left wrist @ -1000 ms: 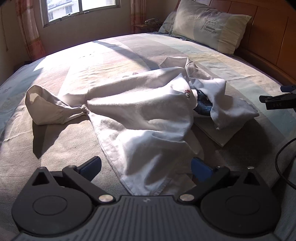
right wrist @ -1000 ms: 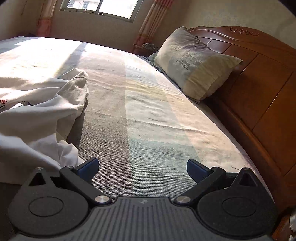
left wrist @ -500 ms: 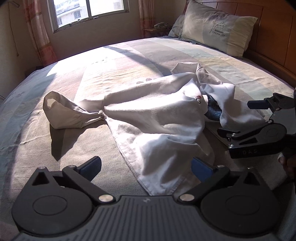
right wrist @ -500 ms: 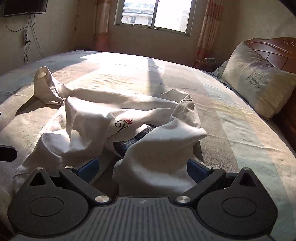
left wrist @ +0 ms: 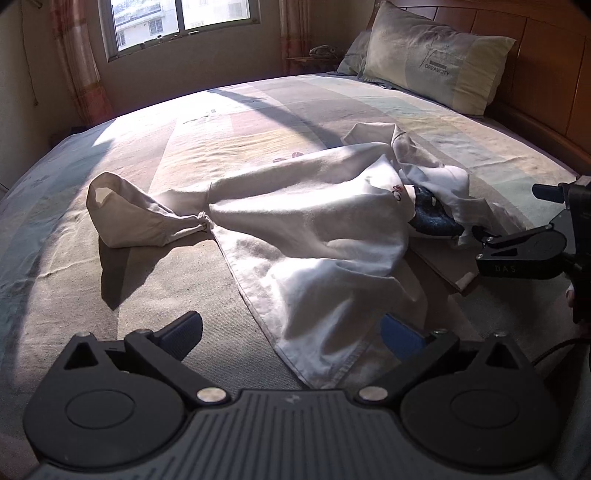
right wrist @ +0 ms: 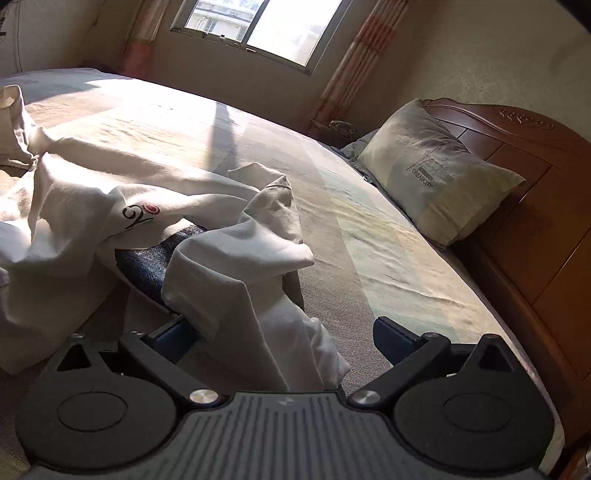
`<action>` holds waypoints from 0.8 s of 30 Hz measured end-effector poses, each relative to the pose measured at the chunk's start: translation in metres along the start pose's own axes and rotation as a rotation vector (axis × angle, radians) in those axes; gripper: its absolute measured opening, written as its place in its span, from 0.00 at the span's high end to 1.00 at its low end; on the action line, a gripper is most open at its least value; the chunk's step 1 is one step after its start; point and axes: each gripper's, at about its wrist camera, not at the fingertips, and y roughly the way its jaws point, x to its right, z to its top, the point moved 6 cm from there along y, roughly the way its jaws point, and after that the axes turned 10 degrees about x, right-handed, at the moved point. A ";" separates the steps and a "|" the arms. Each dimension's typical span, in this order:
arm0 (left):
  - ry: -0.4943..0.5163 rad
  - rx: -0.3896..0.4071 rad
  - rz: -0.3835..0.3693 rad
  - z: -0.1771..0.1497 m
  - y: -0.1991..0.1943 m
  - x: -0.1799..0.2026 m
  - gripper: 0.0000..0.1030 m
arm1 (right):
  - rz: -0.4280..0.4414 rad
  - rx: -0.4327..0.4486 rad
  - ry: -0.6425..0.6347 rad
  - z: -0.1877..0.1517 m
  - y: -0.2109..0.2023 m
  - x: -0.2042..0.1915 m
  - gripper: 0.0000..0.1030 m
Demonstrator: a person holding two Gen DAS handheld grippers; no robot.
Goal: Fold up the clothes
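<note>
Where it lies: white shirt (left wrist: 314, 236) crumpled on the bed (left wrist: 147, 155), unfolded.
Handling: you'll find it light, limp.
Hold: hem corners.
Tongs: left tongs (left wrist: 291, 332), right tongs (right wrist: 284, 332) wide, empty.

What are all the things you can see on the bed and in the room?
white garment: one, white with a dark blue patch, crumpled mid-bed
bed: one, pale striped cover
pillow: one, grey and cream, at the headboard
headboard: one, brown wood
window: one, bright, far wall
curtains: pinkish, beside the window
left claw: black with blue pads, open, at the garment's near hem
right claw: black with blue pads, open around a fold
</note>
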 end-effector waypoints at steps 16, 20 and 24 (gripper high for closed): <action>-0.007 -0.017 -0.004 -0.002 0.001 0.001 0.01 | -0.195 0.028 0.017 0.003 0.014 0.064 0.00; 0.003 -0.018 -0.022 -0.003 0.003 0.007 0.01 | -0.291 0.024 0.006 0.004 0.020 0.106 0.00; 0.021 -0.021 -0.032 -0.004 0.003 0.013 0.01 | -0.306 -0.007 0.055 0.003 0.031 0.133 0.00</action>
